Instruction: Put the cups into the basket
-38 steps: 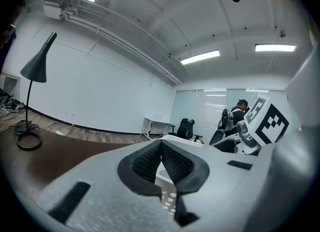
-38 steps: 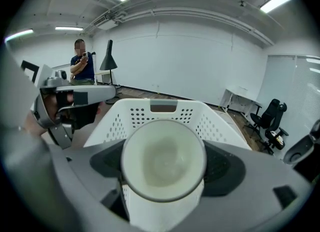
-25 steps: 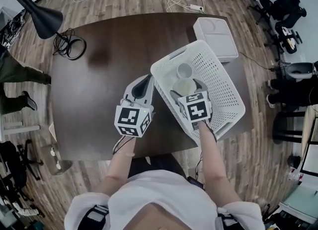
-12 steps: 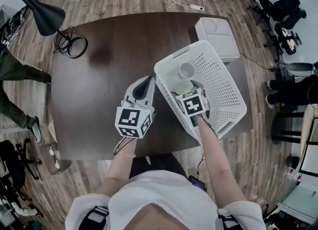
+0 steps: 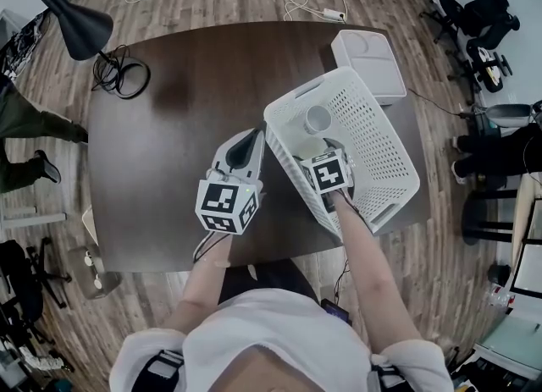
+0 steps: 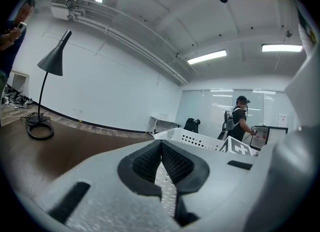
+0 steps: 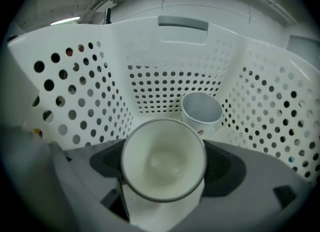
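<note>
Over the last second the right hand-held gripper (image 7: 163,188) goes lower and further into the white perforated basket (image 5: 381,140); its marker cube now sits below the rim line in the head view. It's pinching 1 white cup (image 7: 163,161), mouth up, between both jaws, held above the basket floor, not released yet. A 2nd cup (image 7: 201,110) already stands upright at the far end of the basket, just beyond the held one. The basket itself looks nudged slightly across the desk (image 5: 169,145). Left hand-held gripper (image 6: 161,168) hasn't moved: jaws pressed together, nothing in them, just beside the basket's left wall. Likely the release step is close.
</note>
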`<state>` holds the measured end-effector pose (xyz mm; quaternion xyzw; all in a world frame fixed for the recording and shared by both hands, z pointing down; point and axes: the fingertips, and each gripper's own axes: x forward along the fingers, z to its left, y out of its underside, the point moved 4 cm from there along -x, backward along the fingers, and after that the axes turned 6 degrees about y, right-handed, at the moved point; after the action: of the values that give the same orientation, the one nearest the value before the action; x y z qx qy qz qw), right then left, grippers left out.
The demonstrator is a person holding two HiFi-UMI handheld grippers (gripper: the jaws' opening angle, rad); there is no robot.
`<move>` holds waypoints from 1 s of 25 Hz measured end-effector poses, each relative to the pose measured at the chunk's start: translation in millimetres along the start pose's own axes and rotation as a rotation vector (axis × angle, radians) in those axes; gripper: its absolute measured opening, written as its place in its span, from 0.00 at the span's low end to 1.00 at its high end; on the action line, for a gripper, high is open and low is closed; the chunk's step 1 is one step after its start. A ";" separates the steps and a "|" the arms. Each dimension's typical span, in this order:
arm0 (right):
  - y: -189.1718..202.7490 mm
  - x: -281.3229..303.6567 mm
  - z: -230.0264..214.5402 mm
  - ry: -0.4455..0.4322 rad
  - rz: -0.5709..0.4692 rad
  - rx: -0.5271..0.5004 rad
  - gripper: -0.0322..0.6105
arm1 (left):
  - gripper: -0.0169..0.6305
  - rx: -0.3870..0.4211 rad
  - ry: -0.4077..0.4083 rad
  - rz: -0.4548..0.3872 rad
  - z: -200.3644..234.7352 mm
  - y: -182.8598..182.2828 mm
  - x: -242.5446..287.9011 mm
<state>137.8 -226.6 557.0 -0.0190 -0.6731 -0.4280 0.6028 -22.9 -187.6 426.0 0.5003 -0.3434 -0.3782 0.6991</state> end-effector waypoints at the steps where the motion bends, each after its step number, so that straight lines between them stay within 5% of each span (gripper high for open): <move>1: 0.1 0.4 -0.6 0.000 -0.004 0.016 0.74 | 0.04 0.000 0.001 -0.001 -0.3 -0.3 -0.4; 13: 3.9 1.6 -0.9 0.007 -0.005 0.012 0.74 | 0.04 0.014 0.012 0.005 -5.2 -2.8 -2.9; 25: -4.3 -3.9 -4.0 0.039 -0.034 -0.101 0.74 | 0.04 0.026 0.016 0.015 -4.8 -5.5 -3.0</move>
<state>139.7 -229.8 551.0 -0.0296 -0.6391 -0.4718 0.6067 -21.2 -184.0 419.2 0.5099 -0.3463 -0.3643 0.6981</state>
